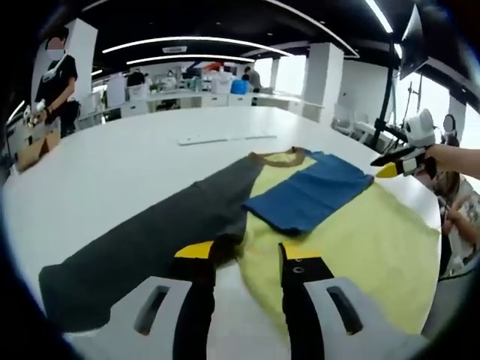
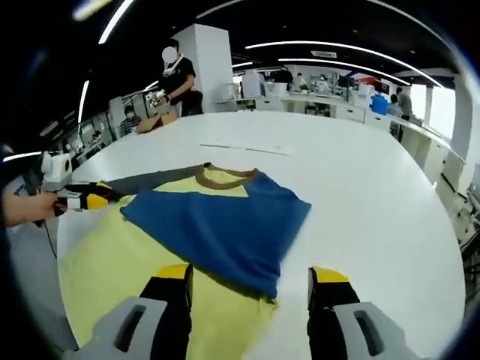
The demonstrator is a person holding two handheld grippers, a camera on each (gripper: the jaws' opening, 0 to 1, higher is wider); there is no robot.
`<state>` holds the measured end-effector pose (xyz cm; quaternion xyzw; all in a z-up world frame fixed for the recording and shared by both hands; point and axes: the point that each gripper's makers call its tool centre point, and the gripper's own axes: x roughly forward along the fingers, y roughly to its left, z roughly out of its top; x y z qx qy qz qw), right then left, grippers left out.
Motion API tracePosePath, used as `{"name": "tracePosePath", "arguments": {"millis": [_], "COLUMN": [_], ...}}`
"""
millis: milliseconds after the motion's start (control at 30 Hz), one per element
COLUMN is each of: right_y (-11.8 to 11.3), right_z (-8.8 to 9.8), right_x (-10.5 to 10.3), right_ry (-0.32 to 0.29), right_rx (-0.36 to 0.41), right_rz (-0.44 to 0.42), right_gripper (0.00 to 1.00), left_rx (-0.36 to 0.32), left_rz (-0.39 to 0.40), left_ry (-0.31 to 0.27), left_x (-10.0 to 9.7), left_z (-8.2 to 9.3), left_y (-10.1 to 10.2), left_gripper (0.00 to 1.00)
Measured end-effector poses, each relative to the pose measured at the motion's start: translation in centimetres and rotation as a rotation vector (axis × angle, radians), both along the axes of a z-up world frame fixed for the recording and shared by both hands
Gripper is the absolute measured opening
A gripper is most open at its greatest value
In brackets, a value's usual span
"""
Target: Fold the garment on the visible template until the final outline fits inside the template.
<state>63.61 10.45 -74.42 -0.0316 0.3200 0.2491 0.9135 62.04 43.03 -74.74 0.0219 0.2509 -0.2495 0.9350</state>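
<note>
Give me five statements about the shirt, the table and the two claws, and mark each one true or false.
1. The garment has a yellow body, one blue sleeve and one dark grey sleeve. True.
2. The blue sleeve lies folded across the yellow body. True.
3. The dark grey sleeve is folded in over the body too. False: it lies stretched out flat on the white table.
4. The right claw is shut on the blue sleeve. False: its jaws stand apart, gripping nothing.
5. The left claw is open, with the garment's edge lying between its jaws. True.
</note>
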Motion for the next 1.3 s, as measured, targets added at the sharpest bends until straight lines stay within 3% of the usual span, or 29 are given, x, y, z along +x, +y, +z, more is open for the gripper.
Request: {"name": "tracePosePath", "arguments": {"millis": [167,367,700,1067,1300], "right_y": [0.7,1.4,3.3,3.8,3.8], "right_z": [1.3,2.7,5.6,7.4,7.7], "right_x": [-0.8,-2.5,-6.4,-8.9,-10.1], "right_ry": [-0.027,-0.043,-0.094,-0.129,-0.143], "right_rx": [0.025,0.044,0.070,0.084,0.073], "right_rz": [0.040,0.107,0.196,0.234,0.249], "right_gripper": [0.84,0.98,0.99,0.99,0.99], "left_rx": [-0.008,-0.001,0.000,0.022,0.074], "left_rz": [-0.007,0.028,0.194,0.311,0.371], "left_ry": [-0.018,-0.029,-0.038,0.009,0.022], "left_x": [-0.2,-0.6,-1.4,-2.9,-3.4], "left_z": [0.8,1.3,2.0,1.0,0.5], "left_y": [0.4,2.4,9.0,14.5,17.9], "left_gripper": [0.53,0.68,0.91,0.91,0.84]}}
